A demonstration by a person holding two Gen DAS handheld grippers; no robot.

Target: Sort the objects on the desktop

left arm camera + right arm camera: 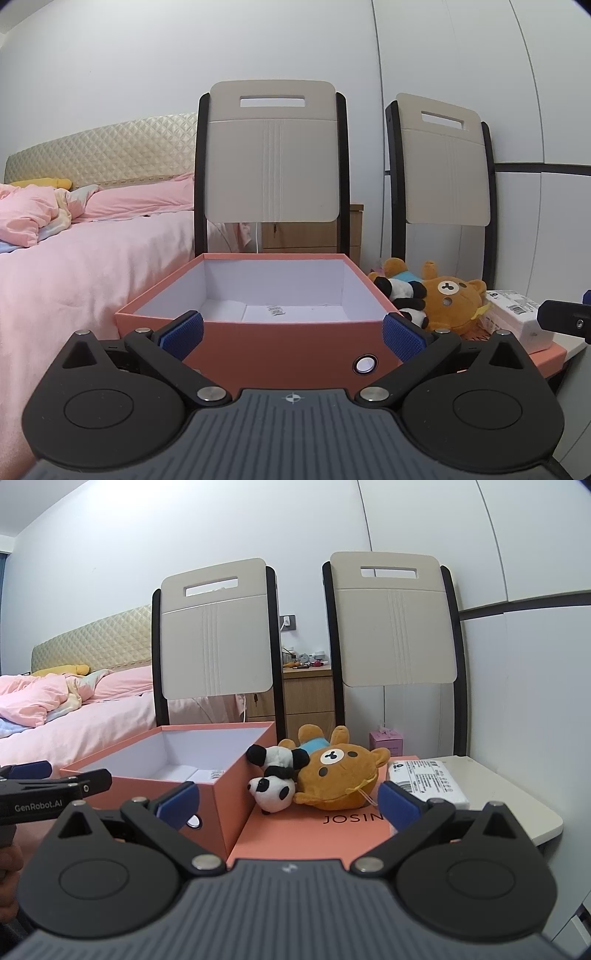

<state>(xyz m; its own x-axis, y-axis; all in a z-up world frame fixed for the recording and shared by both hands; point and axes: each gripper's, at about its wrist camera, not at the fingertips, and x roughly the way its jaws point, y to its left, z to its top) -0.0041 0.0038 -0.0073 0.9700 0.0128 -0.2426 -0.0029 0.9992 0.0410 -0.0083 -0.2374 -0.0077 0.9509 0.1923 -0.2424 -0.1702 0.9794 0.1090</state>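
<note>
An open salmon-pink box [280, 343] with a white inside stands right before my left gripper [291, 334], which is open and empty. The box also shows in the right wrist view [229, 794], left of centre. A brown bear plush [340, 775] and a panda plush [275, 775] lie on the box's pink lid [314, 834], right of the box. A white tissue pack [428, 779] lies to their right. My right gripper [288, 805] is open and empty, short of the plushes. The plushes [443, 299] and pack [513, 314] also show in the left view.
Two beige chairs [218, 642] [395, 620] stand behind the table. A bed with pink bedding [74, 258] is at left. A small pink box [386, 742] sits behind the bear. The white table edge [532, 812] runs at right. A wooden nightstand [306, 694] stands behind.
</note>
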